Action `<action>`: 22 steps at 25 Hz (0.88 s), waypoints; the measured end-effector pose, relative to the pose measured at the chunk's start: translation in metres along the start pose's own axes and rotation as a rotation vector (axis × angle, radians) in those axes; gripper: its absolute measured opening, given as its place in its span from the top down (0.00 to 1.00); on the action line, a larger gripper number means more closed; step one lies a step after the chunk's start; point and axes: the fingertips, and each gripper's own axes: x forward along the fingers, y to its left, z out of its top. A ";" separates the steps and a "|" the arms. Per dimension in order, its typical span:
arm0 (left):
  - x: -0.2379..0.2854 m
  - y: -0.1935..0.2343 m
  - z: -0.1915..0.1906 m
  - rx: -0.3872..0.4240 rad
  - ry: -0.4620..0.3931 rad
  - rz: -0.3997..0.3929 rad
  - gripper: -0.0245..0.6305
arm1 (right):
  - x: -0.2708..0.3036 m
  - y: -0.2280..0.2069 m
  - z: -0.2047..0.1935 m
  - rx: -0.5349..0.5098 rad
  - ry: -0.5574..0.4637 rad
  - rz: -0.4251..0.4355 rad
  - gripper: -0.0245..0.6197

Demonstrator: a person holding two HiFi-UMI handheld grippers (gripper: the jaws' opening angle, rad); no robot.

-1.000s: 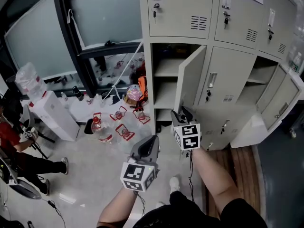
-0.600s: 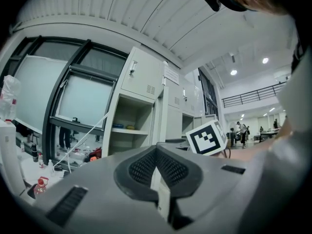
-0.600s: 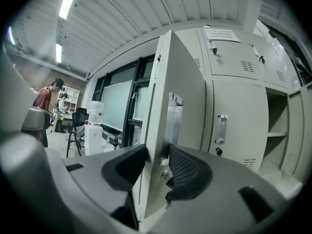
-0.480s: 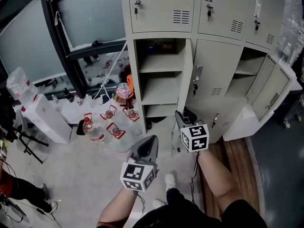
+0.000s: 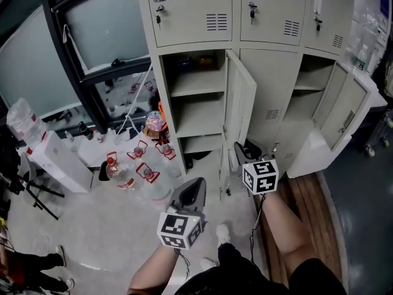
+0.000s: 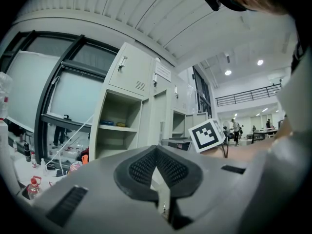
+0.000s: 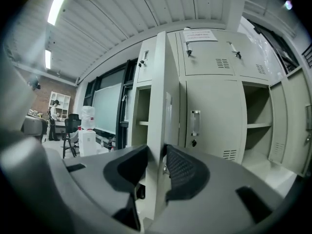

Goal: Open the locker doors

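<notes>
The beige locker bank fills the top of the head view. The left middle locker door stands swung out, edge-on to me, with bare shelves behind it. My right gripper is at that door's lower edge. In the right gripper view the door's edge runs between the pads of the right gripper, whose jaws have just been closing and now press on it. My left gripper hangs lower left, away from the lockers. The left gripper is shut, its pads meeting with nothing between them.
The centre middle door is closed, and the right locker's door hangs open. Several water bottles and a white water dispenser stand on the floor left of the lockers. A dark window frame runs behind them. My shoe is below.
The left middle door has swung further open, from half open to edge-on. My right gripper has moved right with it. My left gripper has hardly shifted in the head view.
</notes>
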 end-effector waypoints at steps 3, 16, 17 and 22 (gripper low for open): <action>0.003 -0.005 0.001 0.000 0.000 -0.003 0.96 | -0.003 -0.006 -0.001 0.015 0.007 0.000 0.78; 0.017 -0.074 0.008 0.008 -0.021 0.001 0.96 | -0.103 -0.058 0.010 0.023 -0.045 -0.012 0.96; 0.018 -0.084 0.008 0.005 -0.025 0.009 0.96 | -0.117 -0.066 0.013 0.021 -0.052 -0.013 0.96; 0.020 -0.151 0.003 -0.017 -0.045 0.059 0.96 | -0.197 -0.115 0.012 0.015 -0.065 -0.010 0.96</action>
